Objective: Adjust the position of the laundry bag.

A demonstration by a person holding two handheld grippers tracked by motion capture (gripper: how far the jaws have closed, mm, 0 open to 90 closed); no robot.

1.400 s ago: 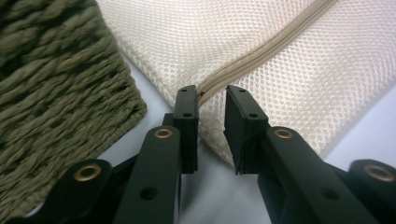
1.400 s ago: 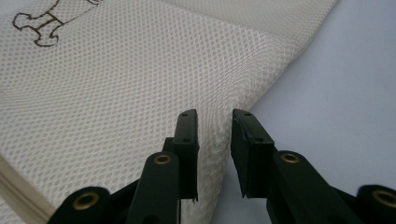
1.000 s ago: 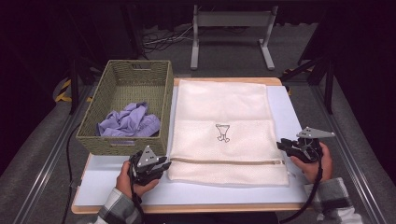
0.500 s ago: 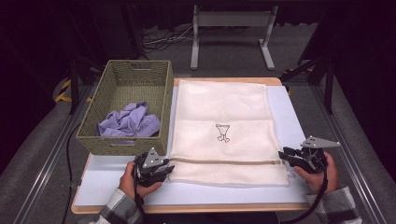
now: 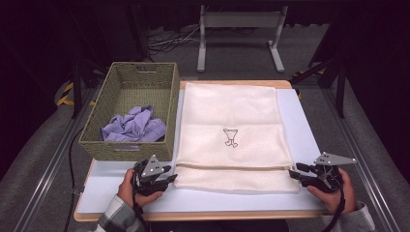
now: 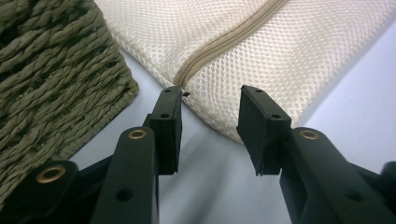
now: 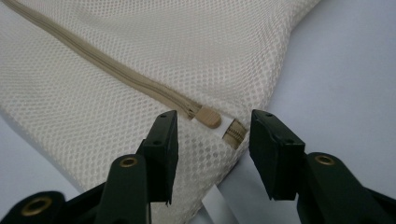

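Mesh laundry bag, zipper ends lined up.
Both tools, left tool and right tool, just spread, pinching nothing; next, right pinches zipper pull.

Lab — dark curtains, railed table

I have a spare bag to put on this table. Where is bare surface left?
Free: the strip along the near edge of the table, between the two tongs, and a narrower strip right of the mesh bag. Crowded: the left side, where the wicker basket stands close beside the bag.
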